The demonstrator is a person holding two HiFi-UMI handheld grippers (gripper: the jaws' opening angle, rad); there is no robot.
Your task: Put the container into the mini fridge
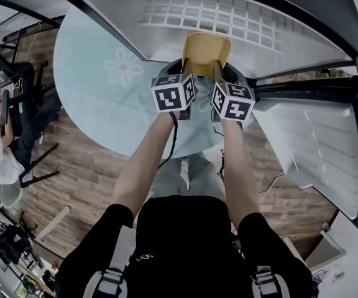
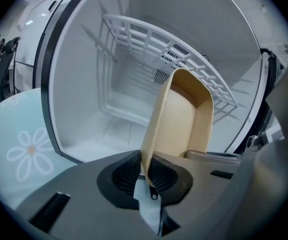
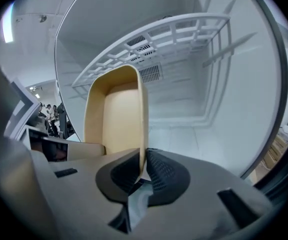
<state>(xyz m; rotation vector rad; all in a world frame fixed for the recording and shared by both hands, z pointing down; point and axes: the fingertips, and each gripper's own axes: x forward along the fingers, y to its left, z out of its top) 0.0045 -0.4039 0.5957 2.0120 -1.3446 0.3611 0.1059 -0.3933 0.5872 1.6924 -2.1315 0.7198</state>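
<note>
container (image 1: 207, 45): tan, open-topped, apparently tilted, at opening | mini fridge (image 1: 278, 36): door open, white inside

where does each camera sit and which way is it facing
Head view: on the person's head, looking steeply down at the open mini fridge on the table; forearms, torso, left gripper and right gripper show.
Left gripper view: on the left gripper, facing into the mini fridge; its jaws show, shut on the container wall.
Right gripper view: on the right gripper, facing into the mini fridge; its jaws clamp the opposite wall.
Shared: both gripper views show the container and the wire shelf.
</note>
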